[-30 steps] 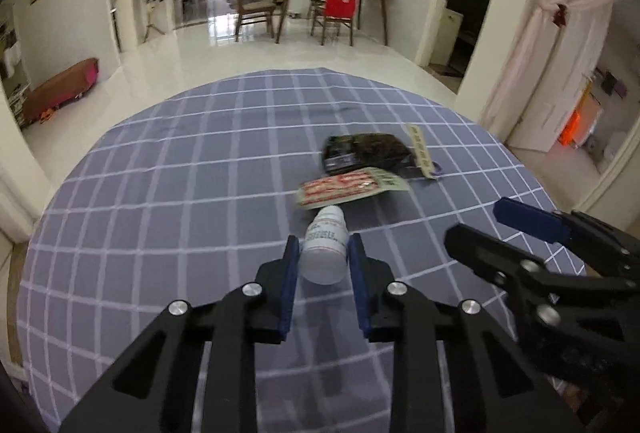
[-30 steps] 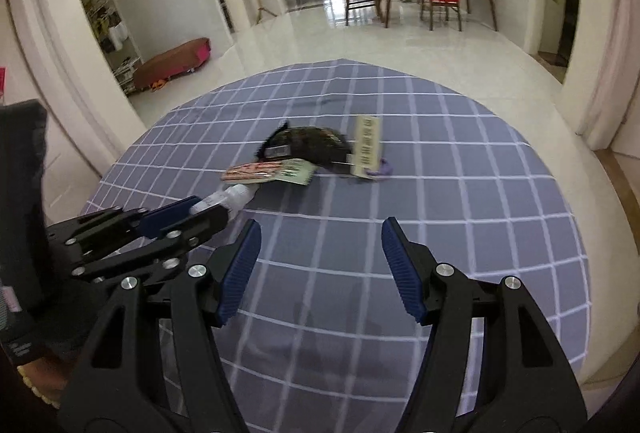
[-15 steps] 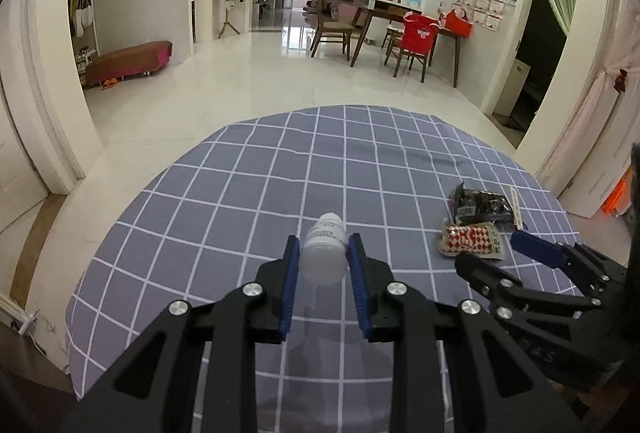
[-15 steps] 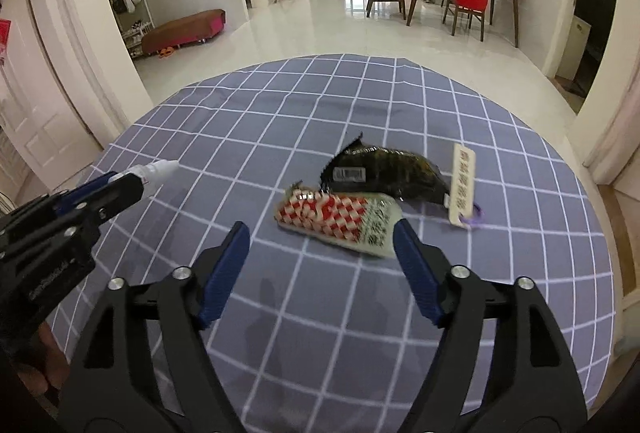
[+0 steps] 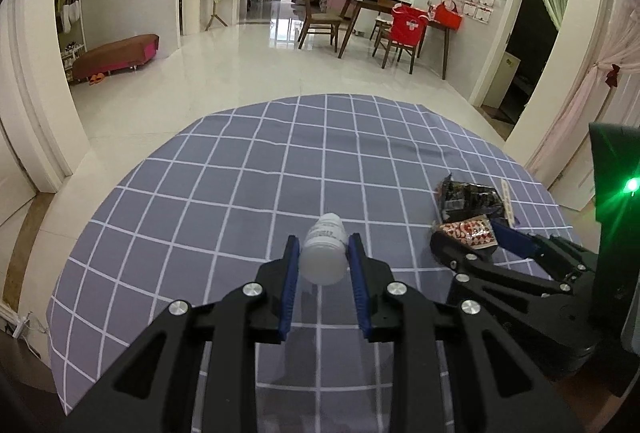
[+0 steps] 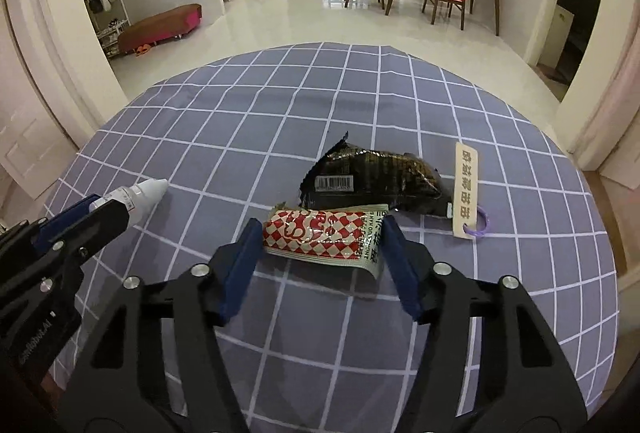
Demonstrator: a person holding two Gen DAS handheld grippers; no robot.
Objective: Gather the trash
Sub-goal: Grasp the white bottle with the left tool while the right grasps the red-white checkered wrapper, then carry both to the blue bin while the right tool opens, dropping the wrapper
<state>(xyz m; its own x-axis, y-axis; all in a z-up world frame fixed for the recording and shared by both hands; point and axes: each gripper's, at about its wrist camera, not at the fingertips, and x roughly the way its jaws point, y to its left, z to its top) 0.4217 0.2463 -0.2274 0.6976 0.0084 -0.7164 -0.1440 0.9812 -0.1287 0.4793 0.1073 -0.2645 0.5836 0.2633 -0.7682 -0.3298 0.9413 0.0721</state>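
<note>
Left gripper (image 5: 323, 265) clamping the white bottle (image 5: 324, 253) above the checked cloth (image 5: 240, 173); right gripper (image 6: 320, 253) closing around the red-checked sachet (image 6: 324, 235) — thin packet risking crumpling, slipping flat beneath the pads.

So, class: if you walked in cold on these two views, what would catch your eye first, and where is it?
First, the white bottle clamped in the left gripper, above the checked tablecloth. Next, the red-and-white checked packet lying between the right gripper's closing fingers, just in front of a crumpled dark wrapper.
</note>
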